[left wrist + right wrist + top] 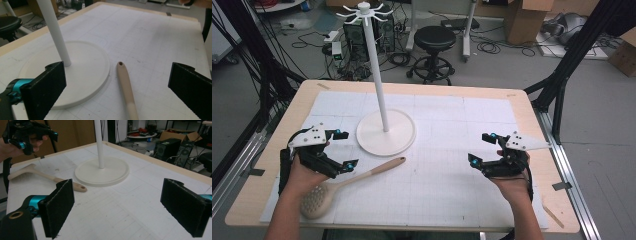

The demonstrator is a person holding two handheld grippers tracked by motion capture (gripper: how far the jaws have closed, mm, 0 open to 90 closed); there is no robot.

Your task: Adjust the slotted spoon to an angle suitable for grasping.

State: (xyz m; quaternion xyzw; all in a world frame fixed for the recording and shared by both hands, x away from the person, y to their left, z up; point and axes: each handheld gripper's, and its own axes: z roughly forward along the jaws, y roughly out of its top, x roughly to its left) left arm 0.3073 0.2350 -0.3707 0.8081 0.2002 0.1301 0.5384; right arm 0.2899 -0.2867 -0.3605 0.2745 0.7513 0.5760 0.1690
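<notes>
High view: both grippers, left gripper (343,149) and right gripper (480,148), gape empty over gridded white mat (452,150), cables littering floor

The room was evenly and fairly brightly lit from above, with no hard glare. The white mat (452,150) on the table read pale and a little washed out, its grid lines faint. Shadows were soft: a faint one lay beside the spoon (347,182), and dim ones under the left gripper (343,148) and the right gripper (479,148). The high view was low in resolution and slightly soft, and the floor clutter behind the table was murky. In both gripper views the black jaws close to the lens were blurred, and the background beyond the table was out of focus. Straight table edges bowed slightly near the frame borders.
</notes>
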